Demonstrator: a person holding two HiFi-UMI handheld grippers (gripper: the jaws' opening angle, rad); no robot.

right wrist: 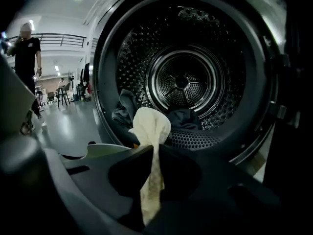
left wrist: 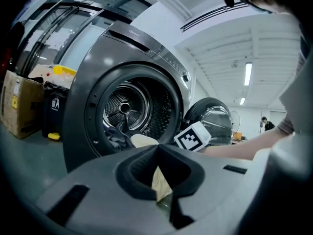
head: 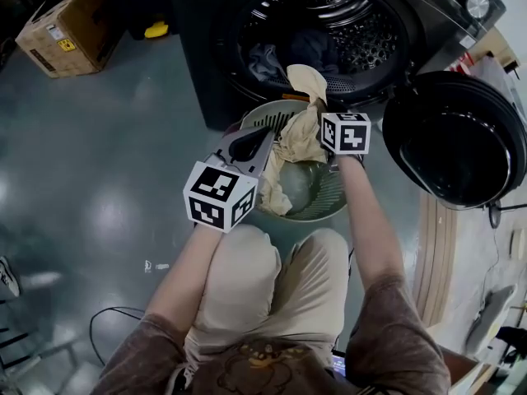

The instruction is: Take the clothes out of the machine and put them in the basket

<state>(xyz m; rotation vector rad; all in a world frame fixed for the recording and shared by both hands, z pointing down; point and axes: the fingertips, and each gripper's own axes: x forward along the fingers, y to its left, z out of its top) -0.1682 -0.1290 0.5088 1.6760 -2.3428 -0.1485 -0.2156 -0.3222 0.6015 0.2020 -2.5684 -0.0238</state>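
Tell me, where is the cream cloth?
In the head view the cream cloth hangs at centre, in front of the open drum, trailing into the green basket, pinched by the left tool and right tool.

No legible text; yellow label (head: pixel 66 45) on cardboard box (head: pixel 74 15) unreadable

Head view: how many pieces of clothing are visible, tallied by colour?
cream cloth: 1
blue-grey garment, in the drum: 1
dark garment, in the drum: 1
Total: 3
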